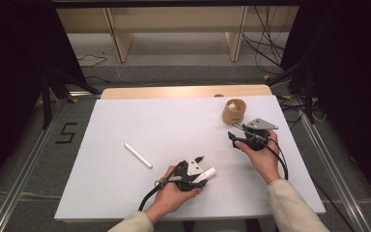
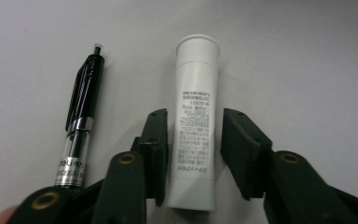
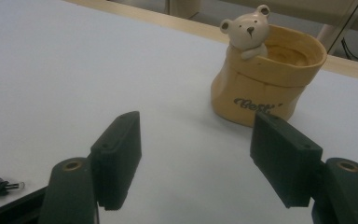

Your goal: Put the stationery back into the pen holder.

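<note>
A white tube [image 2: 195, 116] with small print lies on the white table sheet [image 1: 140, 116], between the jaws of my left gripper [image 2: 195, 140]. The left pad sits against it and a thin gap shows at the right pad. A black pen [image 2: 81, 116] lies alongside, outside the jaws. In the high view the left gripper [image 1: 202, 166] is near the front middle, with the tube [image 1: 208, 174] poking out to the right. My right gripper [image 3: 196, 158] stands open and empty, aimed at a tan cup with a bear figure [image 3: 261, 84]. From above, the right gripper [image 1: 233, 133] is just in front of the cup [image 1: 234, 112].
A thin white stick [image 1: 137, 155] lies left of centre on the sheet. The table's wooden back edge [image 1: 183, 91] runs behind the cup. Beyond it are shelf legs and cables on the floor.
</note>
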`<action>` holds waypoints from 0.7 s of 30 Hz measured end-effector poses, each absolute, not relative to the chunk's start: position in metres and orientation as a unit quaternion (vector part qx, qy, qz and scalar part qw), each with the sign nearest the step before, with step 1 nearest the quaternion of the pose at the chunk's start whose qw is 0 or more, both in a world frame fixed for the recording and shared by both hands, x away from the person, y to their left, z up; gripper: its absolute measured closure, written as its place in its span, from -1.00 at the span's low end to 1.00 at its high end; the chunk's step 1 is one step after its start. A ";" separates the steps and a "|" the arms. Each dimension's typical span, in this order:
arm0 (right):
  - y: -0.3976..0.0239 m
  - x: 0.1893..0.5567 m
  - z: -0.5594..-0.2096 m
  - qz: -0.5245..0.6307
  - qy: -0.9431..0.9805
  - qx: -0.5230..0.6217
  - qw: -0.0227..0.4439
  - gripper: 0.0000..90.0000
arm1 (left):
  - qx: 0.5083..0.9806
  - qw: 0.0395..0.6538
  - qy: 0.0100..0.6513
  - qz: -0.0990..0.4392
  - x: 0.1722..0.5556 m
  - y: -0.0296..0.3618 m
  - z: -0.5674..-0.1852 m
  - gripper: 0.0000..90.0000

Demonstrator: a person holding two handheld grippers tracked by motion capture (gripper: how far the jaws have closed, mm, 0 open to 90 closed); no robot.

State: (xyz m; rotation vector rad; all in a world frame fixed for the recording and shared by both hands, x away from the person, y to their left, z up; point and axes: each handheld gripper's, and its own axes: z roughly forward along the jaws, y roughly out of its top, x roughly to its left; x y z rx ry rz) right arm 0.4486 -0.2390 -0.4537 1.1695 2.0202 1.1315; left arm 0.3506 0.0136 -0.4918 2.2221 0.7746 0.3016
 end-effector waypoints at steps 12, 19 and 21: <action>-0.239 0.436 -0.455 0.432 0.748 0.439 0.245 -0.30 | 0.866 0.377 0.305 0.121 0.349 0.014 -0.492 0.57; -0.232 0.419 -0.454 0.456 0.751 0.433 0.204 -0.32 | 0.843 0.408 0.318 0.145 0.354 0.015 -0.485 0.57; -0.227 0.414 -0.454 0.465 0.751 0.429 0.188 -0.31 | 0.837 0.414 0.321 0.156 0.357 0.015 -0.482 0.57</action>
